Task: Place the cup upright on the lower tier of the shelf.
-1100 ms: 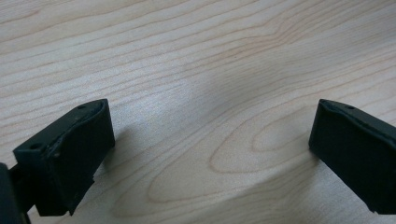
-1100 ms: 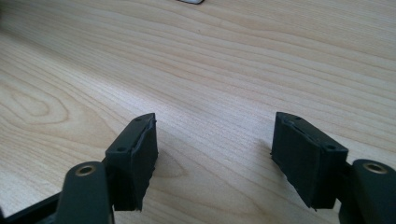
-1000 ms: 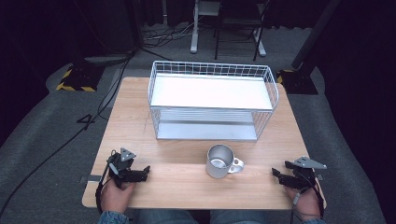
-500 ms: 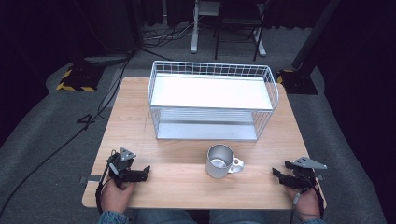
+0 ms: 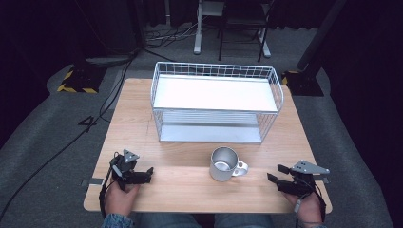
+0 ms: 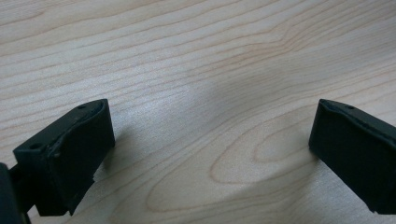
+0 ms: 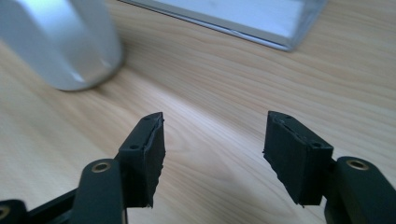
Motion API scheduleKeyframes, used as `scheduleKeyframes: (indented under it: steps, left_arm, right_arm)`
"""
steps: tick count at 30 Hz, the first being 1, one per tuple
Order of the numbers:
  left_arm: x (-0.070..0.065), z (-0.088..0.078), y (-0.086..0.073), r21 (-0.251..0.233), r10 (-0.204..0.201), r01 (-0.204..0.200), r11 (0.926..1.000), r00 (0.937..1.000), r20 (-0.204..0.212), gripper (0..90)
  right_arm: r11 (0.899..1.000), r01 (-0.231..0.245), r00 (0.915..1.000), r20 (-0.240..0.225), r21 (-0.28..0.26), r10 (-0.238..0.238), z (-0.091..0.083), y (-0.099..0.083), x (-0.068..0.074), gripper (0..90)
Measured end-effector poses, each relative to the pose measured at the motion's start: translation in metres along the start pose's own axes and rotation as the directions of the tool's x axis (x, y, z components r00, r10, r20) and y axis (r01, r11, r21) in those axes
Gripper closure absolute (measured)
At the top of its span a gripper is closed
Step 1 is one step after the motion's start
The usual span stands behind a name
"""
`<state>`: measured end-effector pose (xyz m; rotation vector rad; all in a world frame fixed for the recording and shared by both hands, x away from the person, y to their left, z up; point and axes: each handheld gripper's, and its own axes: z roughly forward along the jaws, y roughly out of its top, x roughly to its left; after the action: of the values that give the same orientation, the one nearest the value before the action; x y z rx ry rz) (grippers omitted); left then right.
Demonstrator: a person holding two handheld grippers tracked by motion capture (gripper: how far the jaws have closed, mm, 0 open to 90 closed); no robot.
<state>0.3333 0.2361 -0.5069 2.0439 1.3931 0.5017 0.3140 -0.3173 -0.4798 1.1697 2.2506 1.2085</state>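
Since the earlier frame the right gripper (image 5: 274,173) has shifted a little toward the middle of the bench, and its jaws have just been closing, with nothing between them. In the right gripper view they stand about half apart over bare wood, empty. The left gripper (image 5: 148,174) has kept its place near the front left corner of the light wooden bench (image 5: 138,123); in the left gripper view its jaws are spread wide over bare wood grain and hold nothing.

The small brushed-metal mug (image 5: 224,164) with a side handle stands upright near the front middle of the bench, just in front of the white wire two-tier rack (image 5: 216,71), apart from it. Its handle (image 5: 241,168) sticks out toward the person's right and slightly forward, so it points roughly at the right gripper. The mug lies to the left of that gripper, near it but not touching; in the right gripper view its rounded wall (image 7: 60,42) sits up and left of the jaws, with the rack's lower edge (image 7: 243,23) beyond.

The right hand is clearly the nearer one, the left gripper being well apart across the bench. The next move probably calls for a sideways reach to the handle, though its exact angle is hard to read at this size.
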Motion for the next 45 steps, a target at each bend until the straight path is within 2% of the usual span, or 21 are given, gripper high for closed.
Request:
scheduleKeyframes:
  steps: [1, 2, 3, 4, 6, 7, 8, 13, 18, 20, 27, 30, 37, 42, 45]
  left_arm:
    - [0.000, 0.000, 0.000, 0.000, -0.001, 0.001, 1.0000, 1.0000, 0.000, 0.4]
    - [0.000, 0.000, 0.000, 0.000, 0.000, 0.000, 1.0000, 1.0000, 0.000, 0.4]
    - [0.000, 0.000, 0.000, 0.000, 0.000, 0.000, 1.0000, 1.0000, 0.000, 0.5]
    - [0.000, 0.000, 0.000, 0.000, -0.001, 0.001, 1.0000, 1.0000, 0.000, 0.4]
    - [0.000, 0.000, 0.000, 0.000, 0.000, 0.000, 1.0000, 1.0000, 0.000, 0.5]
    - [0.000, 0.000, 0.000, 0.000, 0.000, 0.000, 1.0000, 1.0000, 0.000, 0.4]
    - [0.000, 0.000, 0.000, 0.000, 0.000, 0.000, 1.0000, 1.0000, 0.000, 0.4]
    - [0.000, 0.000, 0.000, 0.000, 0.000, 0.000, 1.0000, 1.0000, 0.000, 0.5]
    - [0.000, 0.000, 0.000, 0.000, 0.000, 0.000, 1.0000, 1.0000, 0.000, 0.5]
    - [0.000, 0.000, 0.000, 0.000, 0.000, 0.000, 1.0000, 1.0000, 0.000, 0.4]
    - [0.000, 0.000, 0.000, 0.000, 0.000, 0.000, 1.0000, 1.0000, 0.000, 0.4]
    - [0.000, 0.000, 0.000, 0.000, 0.000, 0.000, 1.0000, 1.0000, 0.000, 0.5]
    - [0.000, 0.000, 0.000, 0.000, 0.000, 0.000, 1.0000, 1.0000, 0.000, 0.5]
    - [0.000, 0.000, 0.000, 0.000, -0.002, 0.002, 1.0000, 1.0000, -0.001, 0.5]
    - [0.000, 0.000, 0.000, 0.000, -0.001, 0.001, 1.0000, 1.0000, 0.000, 0.4]
  right_arm:
    - [1.000, 0.000, 1.0000, 0.000, 0.000, 0.000, 0.000, 0.000, 0.000, 38.3]
    - [1.000, 0.014, 0.9997, -0.019, -0.002, -0.014, 0.000, 0.004, 0.005, 38.2]
    - [1.000, 0.023, 0.9988, -0.043, -0.005, -0.023, 0.000, 0.008, 0.010, 37.8]
    - [0.999, 0.050, 0.9948, -0.089, -0.016, -0.051, 0.001, 0.015, 0.020, 37.2]
    - [0.998, 0.060, 0.9926, -0.105, -0.019, -0.061, 0.002, 0.017, 0.024, 36.8]
    - [0.995, 0.096, 0.9846, -0.144, -0.025, -0.099, 0.004, 0.023, 0.035, 36.3]
    - [0.995, 0.096, 0.9846, -0.144, -0.025, -0.099, 0.004, 0.023, 0.035, 36.3]
    - [0.991, 0.131, 0.9687, -0.208, -0.037, -0.136, 0.011, 0.033, 0.049, 36.2]
    - [0.991, 0.130, 0.9646, -0.226, -0.046, -0.137, 0.017, 0.040, 0.052, 36.7]
    - [0.989, 0.144, 0.9603, -0.236, -0.040, -0.149, 0.025, 0.045, 0.052, 37.3]
    - [0.987, 0.162, 0.9569, -0.240, -0.023, -0.163, 0.037, 0.049, 0.053, 39.7]
    - [0.985, 0.171, 0.9574, -0.234, -0.013, -0.169, 0.043, 0.051, 0.053, 43.8]
    - [0.982, 0.188, 0.9543, -0.235, -0.008, -0.184, 0.049, 0.053, 0.054, 46.9]
    - [0.978, 0.209, 0.9473, -0.246, -0.008, -0.205, 0.048, 0.052, 0.059, 50.5]
    - [0.978, 0.209, 0.9477, -0.245, -0.011, -0.205, 0.047, 0.051, 0.060, 52.6]
